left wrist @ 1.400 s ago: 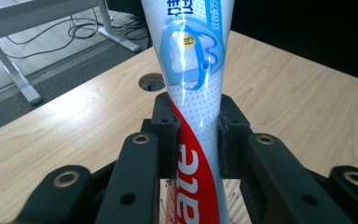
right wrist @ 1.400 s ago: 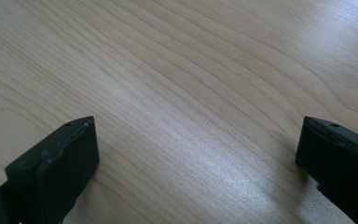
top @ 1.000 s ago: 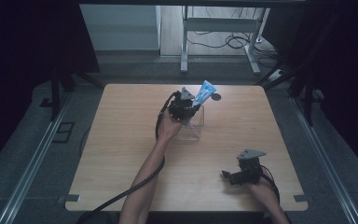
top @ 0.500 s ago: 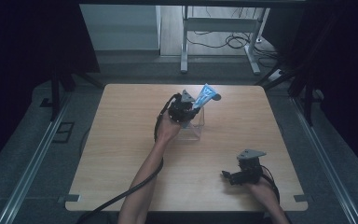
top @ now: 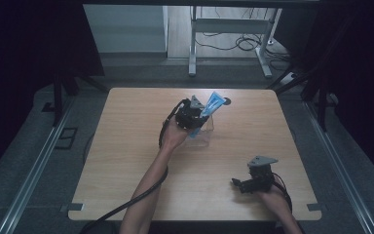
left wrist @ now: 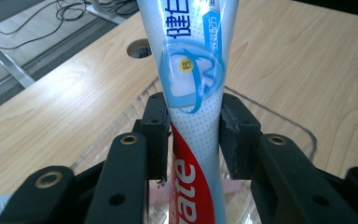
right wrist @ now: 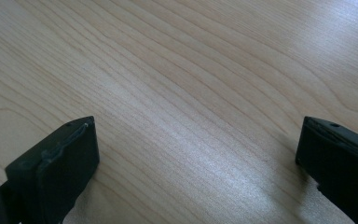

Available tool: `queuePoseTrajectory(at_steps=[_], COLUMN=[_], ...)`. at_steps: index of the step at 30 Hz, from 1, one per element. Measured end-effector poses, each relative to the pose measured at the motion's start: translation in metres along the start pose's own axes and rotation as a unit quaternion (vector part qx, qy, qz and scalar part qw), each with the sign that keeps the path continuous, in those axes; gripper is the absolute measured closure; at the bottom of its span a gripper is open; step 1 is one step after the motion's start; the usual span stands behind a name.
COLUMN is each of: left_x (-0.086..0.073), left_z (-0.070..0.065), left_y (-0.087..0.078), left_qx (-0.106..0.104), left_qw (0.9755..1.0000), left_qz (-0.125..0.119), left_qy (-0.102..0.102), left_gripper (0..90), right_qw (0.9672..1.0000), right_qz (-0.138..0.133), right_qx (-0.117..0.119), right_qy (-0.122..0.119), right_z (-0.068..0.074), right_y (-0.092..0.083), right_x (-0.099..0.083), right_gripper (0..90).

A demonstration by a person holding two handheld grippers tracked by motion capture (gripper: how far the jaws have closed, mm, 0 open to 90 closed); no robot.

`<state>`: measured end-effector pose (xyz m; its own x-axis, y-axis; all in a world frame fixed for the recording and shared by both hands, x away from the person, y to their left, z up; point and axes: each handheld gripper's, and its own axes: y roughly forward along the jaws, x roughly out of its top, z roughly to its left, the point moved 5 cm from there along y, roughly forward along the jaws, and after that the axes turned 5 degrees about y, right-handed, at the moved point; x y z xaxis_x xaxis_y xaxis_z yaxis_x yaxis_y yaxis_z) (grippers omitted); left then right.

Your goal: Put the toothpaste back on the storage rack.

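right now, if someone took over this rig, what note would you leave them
Left tongs: shut on the toothpaste tube, gripping it mid-body, cap end toward the camera and hidden, flat end pointing away.
Right tongs: open, holding nothing, low over bare table at the near right edge.
Things: the tube is held above the clear plastic container in the middle of the table; in the high view its lower end seems to be at or inside the container's mouth, but I cannot tell whether it touches.
Done: tube picked up and brought to the container.
Left: probably lower it in, then release.
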<state>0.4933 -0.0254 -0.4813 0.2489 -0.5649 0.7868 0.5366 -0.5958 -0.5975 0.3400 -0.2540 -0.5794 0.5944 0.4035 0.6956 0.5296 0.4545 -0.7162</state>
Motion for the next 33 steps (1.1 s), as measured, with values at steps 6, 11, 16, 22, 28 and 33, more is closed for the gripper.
queuePoseTrajectory(at_steps=[6, 11, 16, 22, 28, 33], left_x=[-0.006, -0.007, -0.005, -0.004, -0.006, -0.007], left_z=[-0.001, -0.004, -0.002, -0.001, 0.001, 0.001], left_y=[-0.001, -0.003, -0.009, -0.015, -0.020, -0.025], left_qx=[-0.012, -0.015, -0.016, -0.031, -0.038, -0.036], left_qw=[0.9998, 0.9997, 0.9991, 0.9978, 0.9963, 0.9960], left_qz=[-0.006, -0.013, -0.029, -0.033, -0.037, -0.034], left_qy=[-0.011, -0.013, -0.027, -0.048, -0.068, -0.075], left_gripper=[61.5, 55.3, 52.1, 44.1, 37.9, 29.6], right_qw=[1.0000, 1.0000, 1.0000, 1.0000, 1.0000, 1.0000], right_qz=[0.000, 0.000, 0.000, 0.000, 0.000, 0.000], right_qx=[0.000, 0.000, 0.000, -0.001, 0.000, 0.000], right_qy=[0.000, 0.000, 0.000, 0.000, 0.000, 0.000], right_z=[0.000, 0.000, 0.000, 0.000, 0.000, 0.000], right_y=[0.000, 0.000, 0.000, 0.000, 0.000, 0.000], right_x=[0.000, 0.000, 0.000, 0.000, 0.000, 0.000], right_gripper=[0.0, 0.0, 0.0, 0.0, 0.0, 0.0])
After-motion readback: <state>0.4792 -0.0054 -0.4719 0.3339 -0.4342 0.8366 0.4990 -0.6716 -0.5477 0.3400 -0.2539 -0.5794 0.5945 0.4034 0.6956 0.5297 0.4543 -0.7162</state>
